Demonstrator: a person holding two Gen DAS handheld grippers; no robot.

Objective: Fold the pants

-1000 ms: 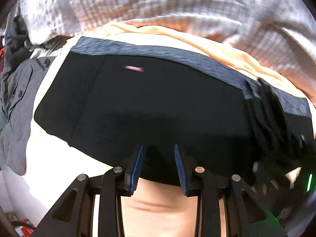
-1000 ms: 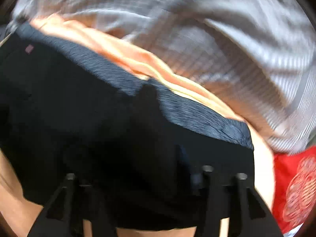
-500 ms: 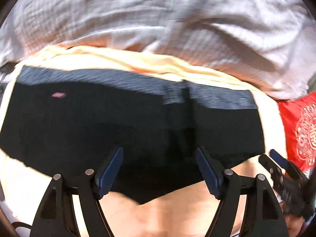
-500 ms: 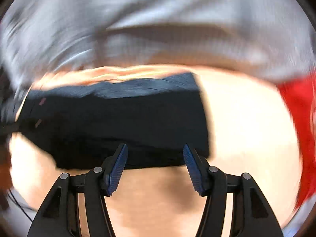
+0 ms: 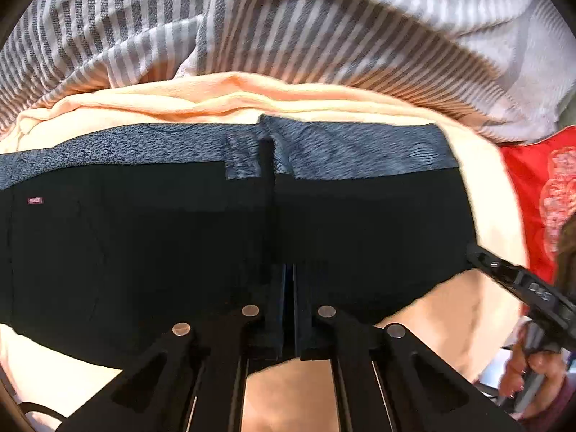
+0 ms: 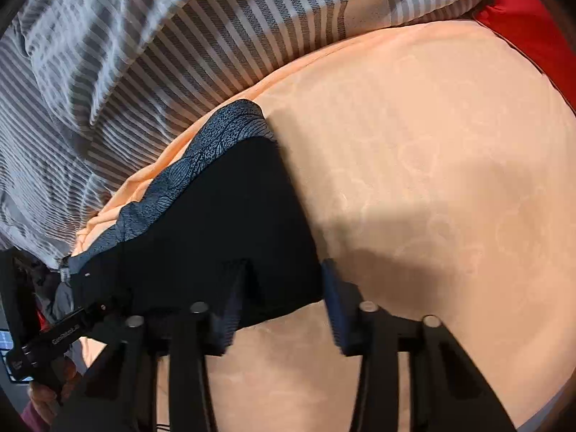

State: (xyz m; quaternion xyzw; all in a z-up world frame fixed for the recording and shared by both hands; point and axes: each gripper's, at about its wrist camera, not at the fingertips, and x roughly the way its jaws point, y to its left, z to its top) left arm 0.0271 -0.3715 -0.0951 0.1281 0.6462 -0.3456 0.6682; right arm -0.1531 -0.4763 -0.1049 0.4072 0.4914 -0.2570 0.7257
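Black pants [image 5: 144,234] with a grey-blue patterned waistband [image 5: 360,147] lie flat and folded on a peach sheet [image 6: 432,180]. My left gripper [image 5: 288,280] points steeply down at the middle of their near edge, pads pressed together on the black cloth. At the near right corner of the pants [image 6: 216,223], my right gripper [image 6: 284,288] straddles the corner. Its jaws are closing, with the cloth between the pads and a gap still beside the right pad. The right gripper's tip [image 5: 478,255] shows at the pants' right edge in the left wrist view.
A grey-and-white striped duvet [image 5: 288,18] is bunched along the far side of the sheet. A red patterned cushion [image 5: 532,187] lies to the right. A person's hand [image 5: 522,370] holds the right gripper's handle. The left gripper's body [image 6: 64,334] shows at the lower left.
The left jaws spread wide, then shut on the near edge as the view slid right along the pants. The right gripper swung to the pants' right corner and its jaws narrowed.
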